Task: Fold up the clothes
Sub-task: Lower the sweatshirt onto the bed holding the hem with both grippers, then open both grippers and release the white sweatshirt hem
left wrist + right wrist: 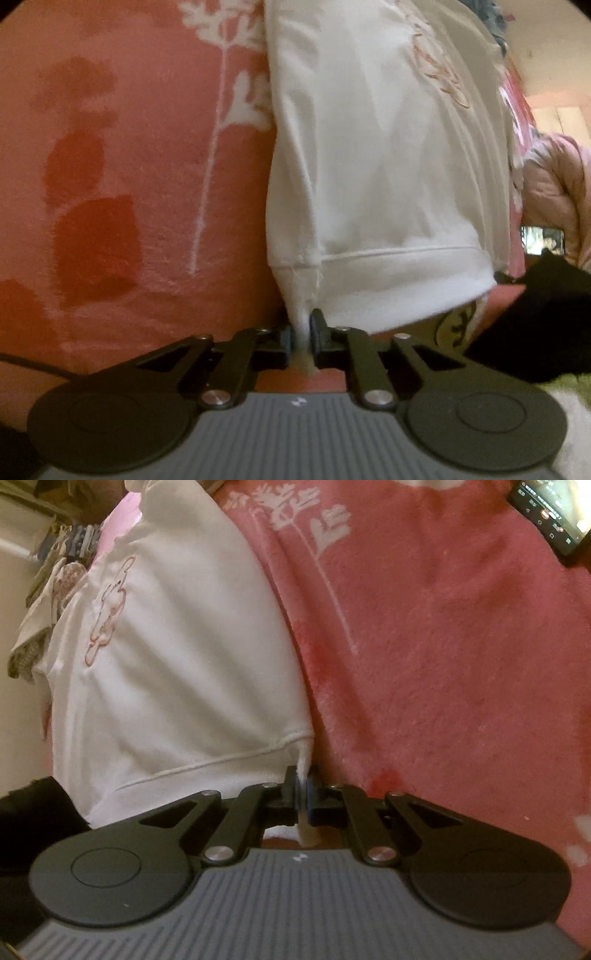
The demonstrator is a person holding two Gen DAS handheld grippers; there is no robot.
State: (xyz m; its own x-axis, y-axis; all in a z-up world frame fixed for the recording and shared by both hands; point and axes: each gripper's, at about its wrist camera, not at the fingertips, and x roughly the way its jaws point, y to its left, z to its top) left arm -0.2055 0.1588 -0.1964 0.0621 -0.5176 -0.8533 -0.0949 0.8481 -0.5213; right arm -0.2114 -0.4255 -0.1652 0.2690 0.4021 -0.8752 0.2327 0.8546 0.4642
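White garment (373,177) lying on a pink blanket (147,184), flat and spread out, with the hem end nearest both cameras. Left gripper (301,332) down at one bottom corner of the hem, jaws pressed together with a thin bit of white cloth pinched between them. Right gripper (303,794) down at the other bottom corner, jaws also squeezed shut on a small fold of the same white cloth. A stitched hem line (388,253) running across the bottom of the garment, just above the pinched corners. A faint pinkish drawing (109,609) on the chest part, farther up the cloth; too blurry to tell what it shows.

Blanket fuzzy and pink, with white leaf shapes (295,509) printed near the top and darker red blotches (96,243) on the left side in the left wrist view. A phone (550,513) with a lit screen resting on the blanket, well apart from the garment, at the top right corner of the right wrist view. Something black (535,321) lying near the hem of the garment, maybe another piece of clothing. A puffy pink jacket (554,192) far off to the right side. A pile of mixed cloth (48,590) past the far end of the white garment.
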